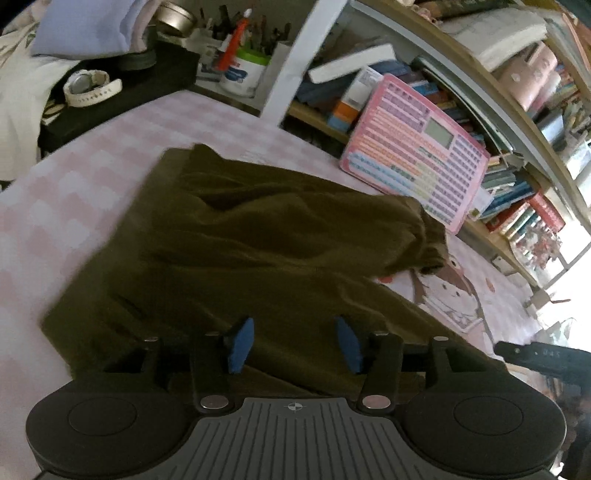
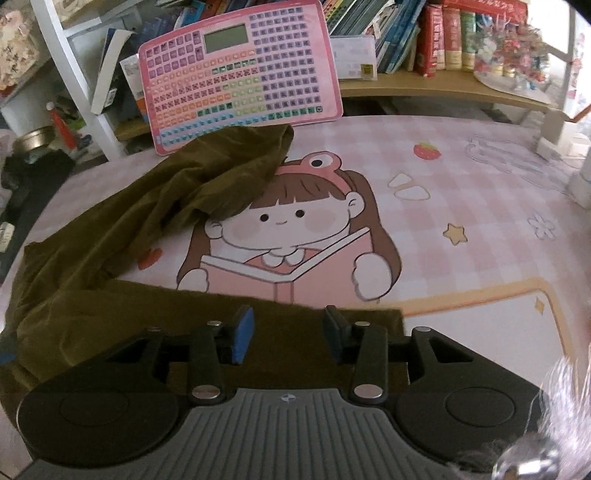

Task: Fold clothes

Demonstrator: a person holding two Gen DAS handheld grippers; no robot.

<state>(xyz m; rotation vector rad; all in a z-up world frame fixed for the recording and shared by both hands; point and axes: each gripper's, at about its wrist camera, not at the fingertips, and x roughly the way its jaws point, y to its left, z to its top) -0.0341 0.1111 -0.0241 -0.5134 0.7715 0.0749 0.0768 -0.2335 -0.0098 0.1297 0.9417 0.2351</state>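
An olive-brown garment (image 1: 258, 236) lies partly folded and rumpled on a pink checked table mat (image 1: 74, 192). My left gripper (image 1: 295, 343) is open, its blue pads above the garment's near part, holding nothing. In the right wrist view the same garment (image 2: 129, 221) spreads from the left, with one end bunched toward the back and a flat edge along the front. My right gripper (image 2: 288, 332) is open above that front edge, near the garment's right corner. The right gripper's body also shows at the right edge of the left wrist view (image 1: 535, 354).
A pink toy keyboard tablet (image 2: 240, 77) leans against bookshelves (image 2: 424, 40) at the back. A white watch (image 1: 88, 88) on a black box, a pen cup (image 1: 243, 70) and piled cloth (image 1: 85, 26) sit at the far left. The mat shows a cartoon girl (image 2: 295, 229).
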